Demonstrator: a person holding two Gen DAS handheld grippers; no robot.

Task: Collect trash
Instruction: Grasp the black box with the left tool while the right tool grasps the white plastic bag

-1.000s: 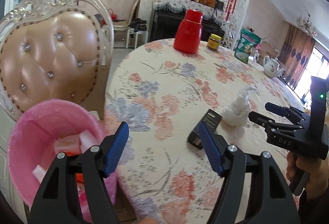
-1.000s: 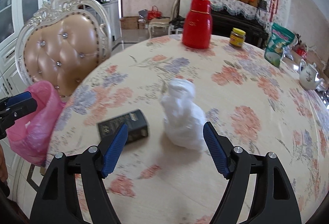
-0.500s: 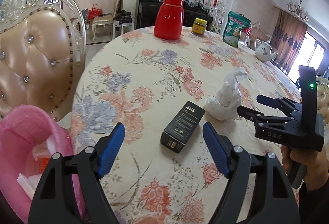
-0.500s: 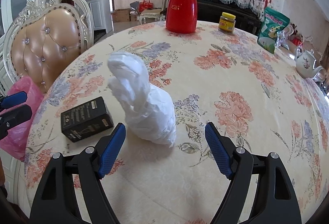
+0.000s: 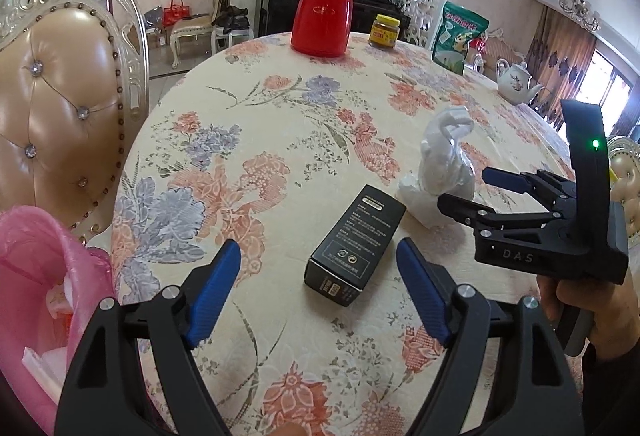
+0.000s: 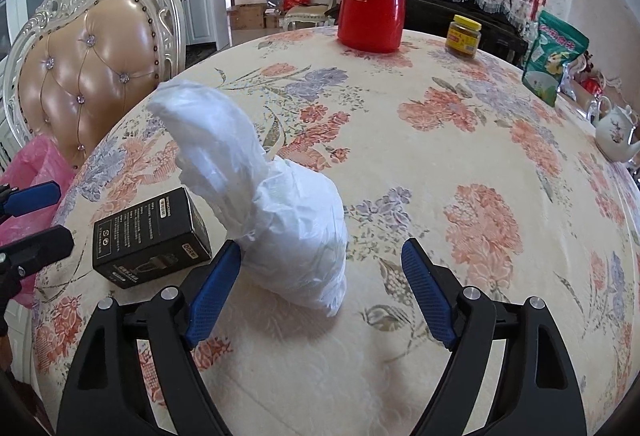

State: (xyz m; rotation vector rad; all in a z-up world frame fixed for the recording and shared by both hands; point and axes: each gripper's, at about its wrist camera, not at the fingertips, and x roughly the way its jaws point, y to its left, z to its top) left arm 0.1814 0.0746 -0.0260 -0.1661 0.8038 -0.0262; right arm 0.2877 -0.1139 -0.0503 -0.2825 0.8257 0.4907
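The left gripper (image 5: 319, 278) has just been opening its jaws and now stands wide with nothing pressed between the pads; the black box (image 5: 354, 245) lies on the floral tablecloth (image 5: 256, 140) directly ahead of it, its near short end sitting in the gap between the fingertips, its long axis running forward and slightly to the right, roughly in line with the fingers, so the pads would close across its narrow width. The right gripper (image 6: 321, 278) has likewise just spread and grips nothing; the crumpled white plastic bag (image 6: 288, 220) sits just ahead, nearer its left pad than its right. Each hand is nearest its own piece; the pink bin bag (image 5: 36, 276) waits off the left gripper's left side
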